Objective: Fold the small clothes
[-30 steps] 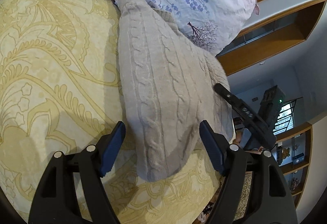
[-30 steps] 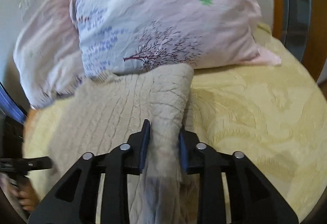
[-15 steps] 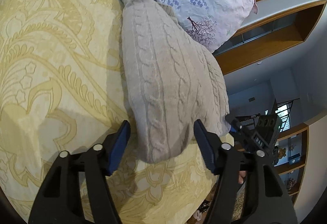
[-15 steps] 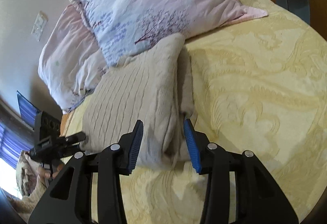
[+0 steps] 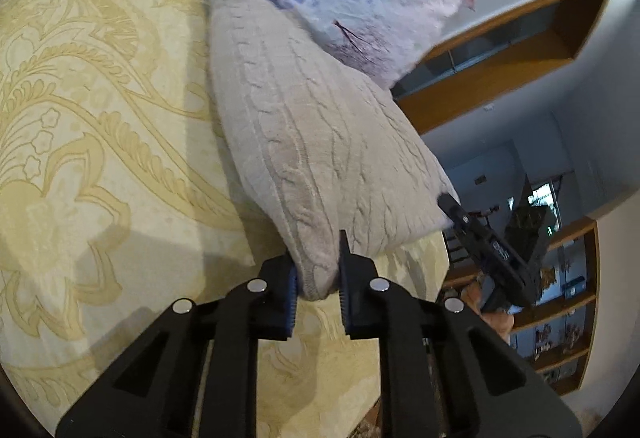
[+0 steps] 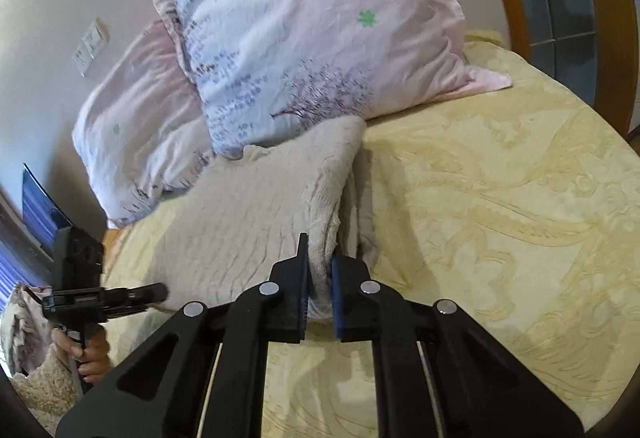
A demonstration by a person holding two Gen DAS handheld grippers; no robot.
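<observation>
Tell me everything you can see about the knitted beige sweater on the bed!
The beige cable-knit sweater looks soft and thick, with twisted rope patterns running along it. It lies folded on the yellow patterned bedspread, its far end against the flowery pink-and-blue pillow. The left gripper is closing on one near corner, which sits pinched between its pads. The right gripper is shut on the other near corner, where layered folded edges show.
</observation>
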